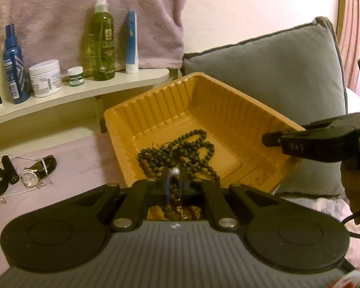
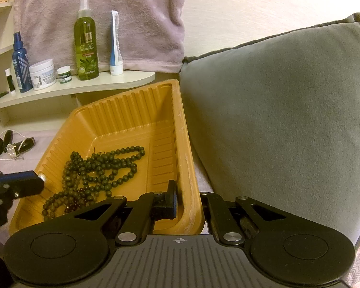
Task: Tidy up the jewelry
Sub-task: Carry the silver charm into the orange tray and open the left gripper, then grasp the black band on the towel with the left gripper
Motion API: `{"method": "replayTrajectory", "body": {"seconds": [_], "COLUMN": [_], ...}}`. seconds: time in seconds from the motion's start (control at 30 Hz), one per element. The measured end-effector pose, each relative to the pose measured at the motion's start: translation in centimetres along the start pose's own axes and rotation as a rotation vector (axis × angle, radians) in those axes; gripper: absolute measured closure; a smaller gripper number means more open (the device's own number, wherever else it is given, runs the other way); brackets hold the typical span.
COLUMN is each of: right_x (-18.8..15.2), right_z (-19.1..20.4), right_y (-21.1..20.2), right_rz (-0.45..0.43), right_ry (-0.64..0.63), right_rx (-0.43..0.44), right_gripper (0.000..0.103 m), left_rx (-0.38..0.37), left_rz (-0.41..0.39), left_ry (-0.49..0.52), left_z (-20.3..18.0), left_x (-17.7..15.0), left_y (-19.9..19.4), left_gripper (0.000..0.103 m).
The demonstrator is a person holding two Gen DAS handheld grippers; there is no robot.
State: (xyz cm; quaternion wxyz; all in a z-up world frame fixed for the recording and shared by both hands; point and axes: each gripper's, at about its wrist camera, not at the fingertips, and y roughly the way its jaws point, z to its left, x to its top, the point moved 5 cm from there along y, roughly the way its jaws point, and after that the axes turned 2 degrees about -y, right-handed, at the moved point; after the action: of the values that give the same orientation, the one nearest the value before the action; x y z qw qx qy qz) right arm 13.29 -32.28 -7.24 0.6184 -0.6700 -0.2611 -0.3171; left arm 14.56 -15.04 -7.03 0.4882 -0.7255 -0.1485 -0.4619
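You pinched a pearl (image 1: 175, 171) in your left gripper (image 1: 174, 180) over the tray (image 1: 122, 129); your right gripper (image 2: 180, 199) gripped its near-right wall, wisely steadying it.

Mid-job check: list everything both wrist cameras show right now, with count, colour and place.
tray: one, orange, on the bed beside the cushion
bead strands: tangled pile, dark green, in the tray
pearl: one, white, between the left fingers
watch: one, black strap, on the bed left of the tray
chain: one, silver, by the watch
cushion: one, grey, right of the tray
spray bottles: two, green and blue, on the shelf
jars: two, white, on the shelf
tube: one, blue-white, on the shelf
left hand-held gripper: shut on the pearl
right hand-held gripper: clamping the tray wall
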Motion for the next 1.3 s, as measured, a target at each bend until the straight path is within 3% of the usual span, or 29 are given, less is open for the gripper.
{"method": "replayTrajectory", "body": {"seconds": [0.07,0.27,0.73,1.17,1.3], "right_x": [0.0,0.0,0.0,0.0,0.1], "right_z": [0.0,0.0,0.0,0.1,0.1], "right_y": [0.0,0.0,-0.1,0.1,0.1], "right_rz": [0.000,0.000,0.001,0.005,0.007], "right_ry": [0.000,0.001,-0.002,-0.009,-0.012], "right_rx": [0.000,0.000,-0.003,-0.004,-0.006], "right_gripper": [0.097,0.097,0.097,0.097,0.097], "left_rx": [0.006,0.080,0.331,0.525,0.576], "left_rz": [-0.008,-0.046,-0.045,-0.033,-0.024], "left_ry": [-0.002,-0.035,-0.163,-0.207,-0.224], "left_z": [0.0,2.4,12.9,20.6,23.3], "left_x": [0.0,0.3,-1.3,-2.6,-2.7], "left_y": [-0.1,-1.1,-3.3,-3.5,-3.1], "left_gripper": [0.089,0.089,0.087,0.072,0.072]}}
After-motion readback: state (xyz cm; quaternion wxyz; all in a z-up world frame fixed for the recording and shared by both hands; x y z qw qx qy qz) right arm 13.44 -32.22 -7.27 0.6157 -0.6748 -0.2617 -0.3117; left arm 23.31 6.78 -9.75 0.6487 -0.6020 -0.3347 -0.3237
